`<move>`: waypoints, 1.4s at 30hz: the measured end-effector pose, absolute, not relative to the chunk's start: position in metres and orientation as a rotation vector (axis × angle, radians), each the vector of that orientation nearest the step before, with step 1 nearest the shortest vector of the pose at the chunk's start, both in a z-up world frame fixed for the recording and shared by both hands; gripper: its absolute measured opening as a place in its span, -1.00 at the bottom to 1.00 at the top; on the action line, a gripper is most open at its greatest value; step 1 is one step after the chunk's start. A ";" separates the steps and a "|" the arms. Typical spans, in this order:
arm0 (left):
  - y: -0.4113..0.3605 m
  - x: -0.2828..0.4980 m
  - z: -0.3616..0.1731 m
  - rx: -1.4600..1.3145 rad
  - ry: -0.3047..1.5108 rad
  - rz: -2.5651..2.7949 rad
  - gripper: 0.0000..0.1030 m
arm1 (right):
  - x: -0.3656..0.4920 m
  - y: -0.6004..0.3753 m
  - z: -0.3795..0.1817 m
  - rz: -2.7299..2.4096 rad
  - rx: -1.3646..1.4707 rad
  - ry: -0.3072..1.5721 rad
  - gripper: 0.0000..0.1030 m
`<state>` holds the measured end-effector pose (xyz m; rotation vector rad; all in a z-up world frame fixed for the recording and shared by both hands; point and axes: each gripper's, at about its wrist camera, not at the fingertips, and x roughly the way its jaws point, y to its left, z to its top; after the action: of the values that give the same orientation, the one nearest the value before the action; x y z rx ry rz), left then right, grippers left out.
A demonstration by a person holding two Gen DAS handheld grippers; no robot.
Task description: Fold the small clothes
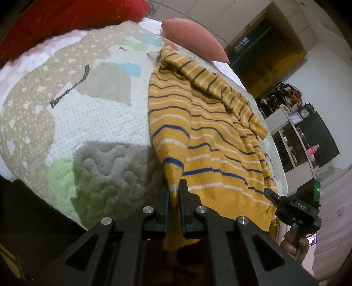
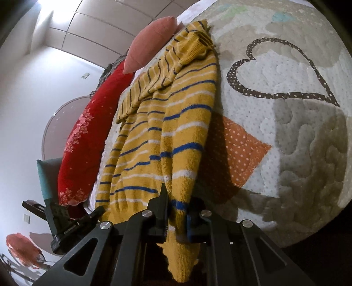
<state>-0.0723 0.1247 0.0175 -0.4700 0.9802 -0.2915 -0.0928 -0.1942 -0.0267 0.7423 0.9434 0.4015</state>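
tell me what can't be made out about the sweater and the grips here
- Sweater hem, left wrist view: the pinched corner drops behind the left gripper.
- Right wrist view: the right gripper covers the hem that it clamps.
- Underside of the sweater: hidden against the quilt.
- Sleeve cuff: bunched, shape unclear.

A bed covered by a patchwork quilt (image 1: pixel 92 123) carries a mustard striped sweater (image 1: pixel 211 140) stretching away from the left gripper (image 1: pixel 174 193), with a pink cushion (image 1: pixel 193 37) and a red pillow (image 1: pixel 66 19) lying beyond it.
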 end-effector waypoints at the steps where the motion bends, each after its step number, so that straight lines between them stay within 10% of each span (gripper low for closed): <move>1: 0.124 -0.072 0.018 -0.462 0.977 -0.292 -0.85 | -0.093 -0.194 -0.027 0.399 0.735 0.946 -0.73; 18: 0.151 -0.080 0.021 -0.501 0.967 -0.205 -0.82 | -0.100 -0.210 -0.055 0.353 0.817 1.005 -0.51; 29: 0.160 -0.090 0.039 -0.408 0.877 -0.105 0.08 | -0.103 -0.222 -0.063 0.350 0.856 1.009 -0.21; 42: 0.148 -0.089 0.035 -0.409 0.913 -0.190 0.23 | -0.103 -0.215 -0.058 0.345 0.838 1.014 -0.10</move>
<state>-0.0888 0.1480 0.0346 -0.4095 0.9126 -0.1902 -0.1027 -0.2155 -0.0582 0.8376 1.0142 0.3449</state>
